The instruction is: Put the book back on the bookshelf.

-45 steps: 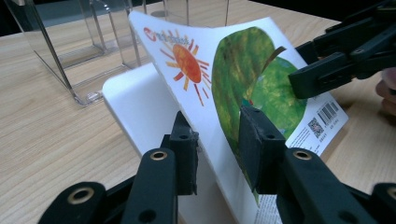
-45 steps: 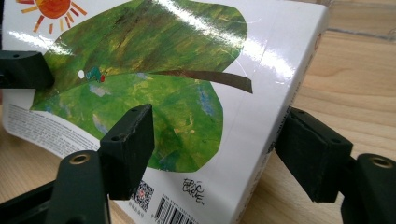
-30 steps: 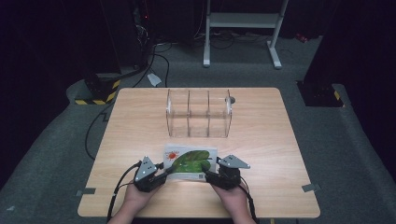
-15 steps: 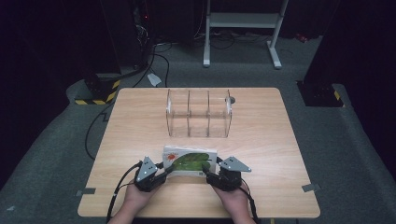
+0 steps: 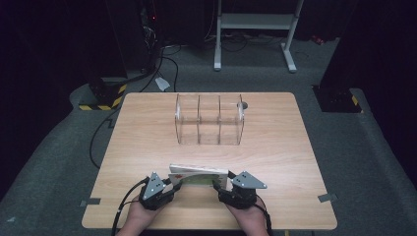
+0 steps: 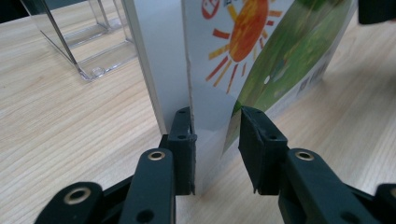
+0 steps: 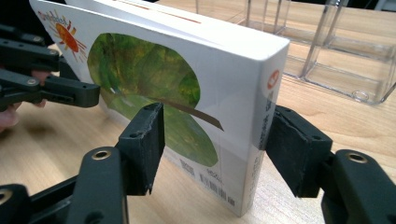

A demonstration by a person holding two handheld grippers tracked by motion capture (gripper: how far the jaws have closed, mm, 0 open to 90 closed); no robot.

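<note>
Pinching with the left gripper (image 6: 217,135) on the loose-edge end of the book (image 6: 261,56): one pad flat against the white back, the other against the curled front cover, jaws close together and just eased a touch wider without letting go. Clamping with the right gripper (image 7: 215,135) on the spine end, one pad on the green leaf picture, the other on the back board, jaws set to the book's full thickness.

Between the two, standing on its long edge near the front of the worktop (image 5: 275,147), cover facing the person, bottom edge resting on or just above the wood; hard to tell which.

Farther back, well apart from the book: a clear organiser (image 5: 209,120) with three upright compartments, all bare.

Judging by this, about a third of the way along. Done: picked up off its flat side, set upright, gripped at both ends. Left: carrying it across the worktop, lining it up over one compartment, lowering it in edge first, then letting go with both grippers. Likely calls for keeping both ends level on the way, as the thin grip on the loose cover looks the weaker of the two.
</note>
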